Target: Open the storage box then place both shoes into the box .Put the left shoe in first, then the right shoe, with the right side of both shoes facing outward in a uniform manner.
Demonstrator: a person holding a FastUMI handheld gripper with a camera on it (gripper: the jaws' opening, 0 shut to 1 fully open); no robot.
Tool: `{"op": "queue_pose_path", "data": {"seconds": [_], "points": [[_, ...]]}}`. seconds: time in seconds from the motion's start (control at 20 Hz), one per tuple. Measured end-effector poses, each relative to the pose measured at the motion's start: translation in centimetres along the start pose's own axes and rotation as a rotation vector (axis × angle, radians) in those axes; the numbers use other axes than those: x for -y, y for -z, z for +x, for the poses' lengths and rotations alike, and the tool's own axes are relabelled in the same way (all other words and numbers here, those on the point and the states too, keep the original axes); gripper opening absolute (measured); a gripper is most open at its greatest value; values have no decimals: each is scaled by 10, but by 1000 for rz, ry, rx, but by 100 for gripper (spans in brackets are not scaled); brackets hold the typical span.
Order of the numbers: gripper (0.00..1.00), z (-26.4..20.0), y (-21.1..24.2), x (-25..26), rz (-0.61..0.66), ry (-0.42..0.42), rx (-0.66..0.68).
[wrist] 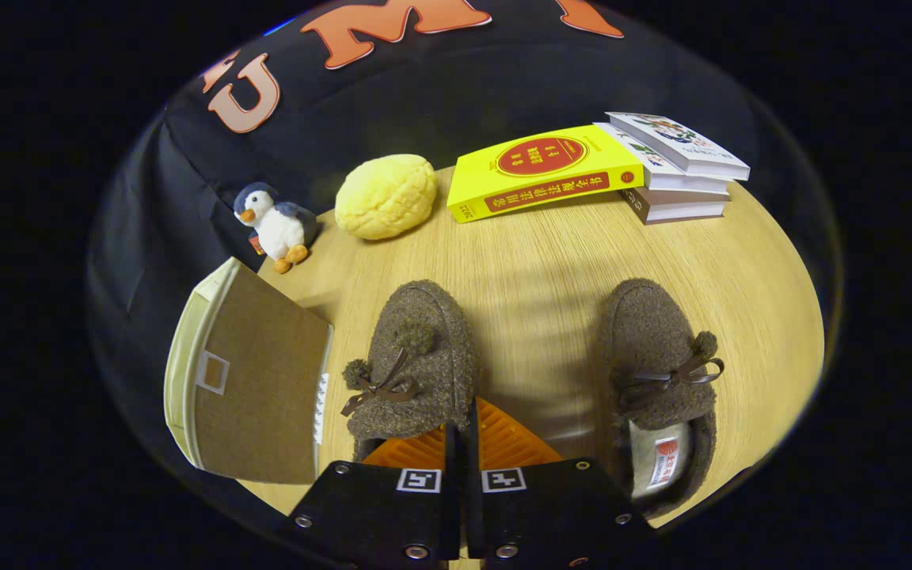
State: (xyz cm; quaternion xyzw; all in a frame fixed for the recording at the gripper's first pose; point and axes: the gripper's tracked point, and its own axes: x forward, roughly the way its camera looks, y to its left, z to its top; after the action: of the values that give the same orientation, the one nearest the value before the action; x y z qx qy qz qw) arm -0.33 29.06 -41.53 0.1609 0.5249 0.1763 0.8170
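On the table (535,269), seen from the camera riding on the gripper (462,443), two fuzzy brown shoes are lying side by side with their toes pointing away. The jaws are sitting pressed together, holding nothing, right over the heel end of the shoe nearer the box (416,356). The other shoe (658,372) is lying well apart on the far side of the fingers, with its open heel showing a label inside. The storage box (246,388) is standing just beside the first shoe, and its brown lid is looking closed.

Behind the shoes a toy penguin (275,226), a yellow bun-shaped cushion (386,195) and a stack of books (606,170) are resting near the cloth wall.

The box is not open yet, so that job is probably coming first. To do it well, the gripper is likely needing to swing over to the box, open up, and catch the lid by its edge near the little square patch, then lift slowly so the light box is not sliding or tipping. It should stay clear of the shoe beside it, so the shoe is not getting pushed. After that comes the left shoe, gripped by its heel rim.
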Motion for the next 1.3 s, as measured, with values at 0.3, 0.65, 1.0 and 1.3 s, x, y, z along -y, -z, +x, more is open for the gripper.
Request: {"op": "queue_pose_path", "data": {"seconds": [0.3,0.65,1.0,1.3], "points": [[4,-52,-36,-64,-37,-54,74],[4,-76,-52,-156,-80,-134,86],[4,-66,-43,-232,-136,-177,62],[4,-37,-21,-273,-142,-160,9]]}}
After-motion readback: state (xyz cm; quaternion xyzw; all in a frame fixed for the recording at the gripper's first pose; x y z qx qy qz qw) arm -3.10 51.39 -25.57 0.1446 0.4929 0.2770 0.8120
